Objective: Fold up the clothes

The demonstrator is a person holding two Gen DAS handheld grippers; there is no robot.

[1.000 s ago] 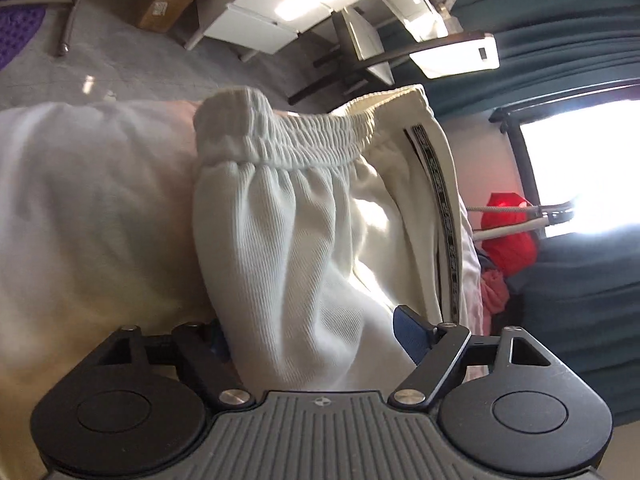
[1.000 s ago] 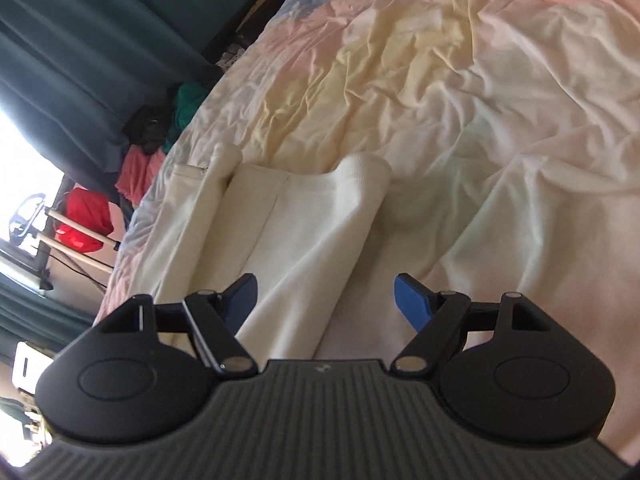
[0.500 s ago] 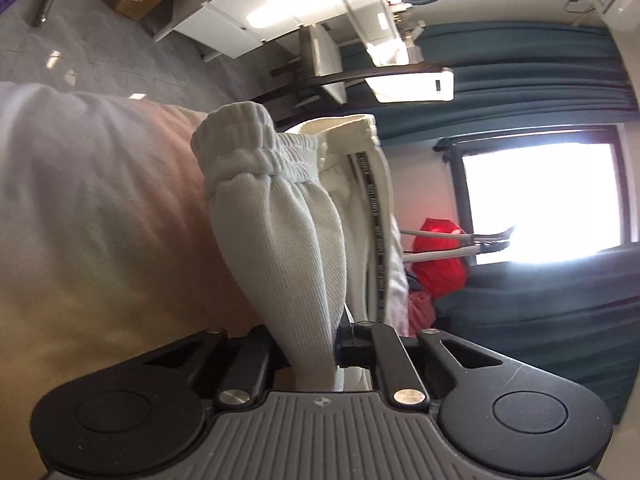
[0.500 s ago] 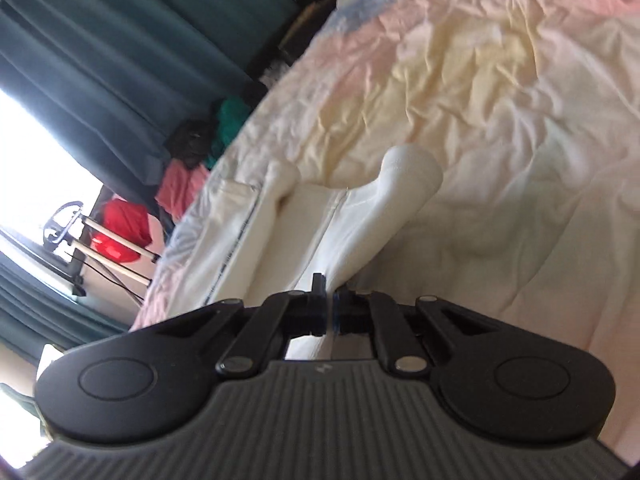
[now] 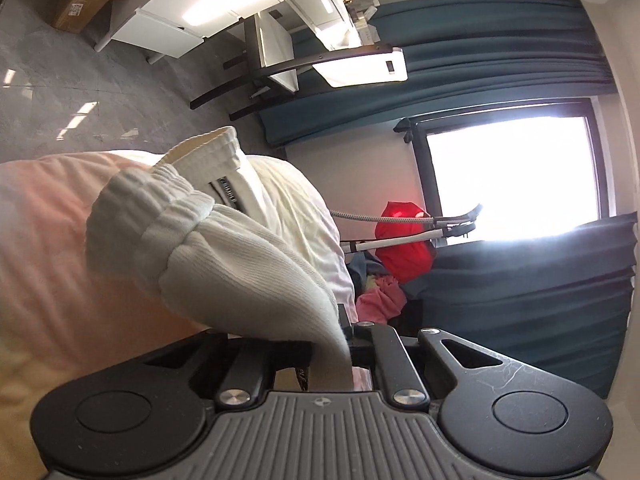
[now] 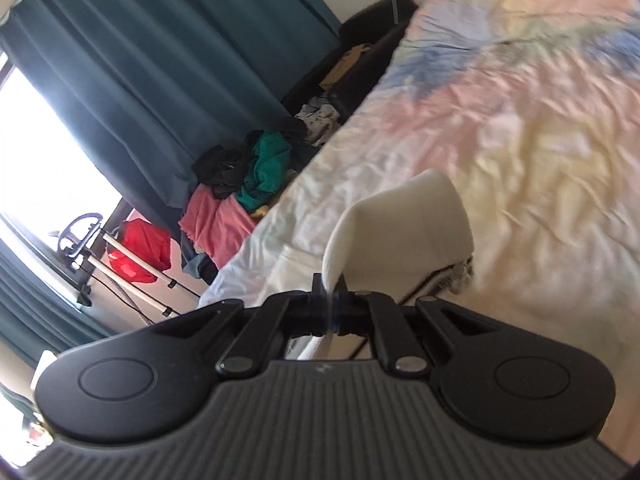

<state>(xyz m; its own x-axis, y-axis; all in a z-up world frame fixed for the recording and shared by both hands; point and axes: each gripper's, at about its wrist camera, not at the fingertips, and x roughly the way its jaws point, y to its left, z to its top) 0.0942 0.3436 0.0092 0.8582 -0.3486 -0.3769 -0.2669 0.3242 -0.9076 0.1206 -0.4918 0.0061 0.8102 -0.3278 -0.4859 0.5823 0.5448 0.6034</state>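
White ribbed trousers [image 5: 240,264] with an elastic waistband and a dark side stripe lie on the bed. My left gripper [image 5: 340,344] is shut on the waistband end, and the cloth rises bunched from its jaws. In the right wrist view my right gripper [image 6: 330,304] is shut on the leg end of the trousers [image 6: 404,232], which is lifted off the bedsheet [image 6: 520,128] and curls over. The stretch of cloth between the two grippers is hidden.
The bed has a crumpled pastel sheet. A pile of clothes [image 6: 240,192] and a red bag [image 5: 404,248] lie beside the bed near teal curtains [image 6: 160,80]. A white desk [image 5: 224,8] and grey floor are beyond the bed edge.
Both grippers went from open to shut on the trousers, then lifted their ends off the bed. Both cameras have tilted up toward the window and curtains.
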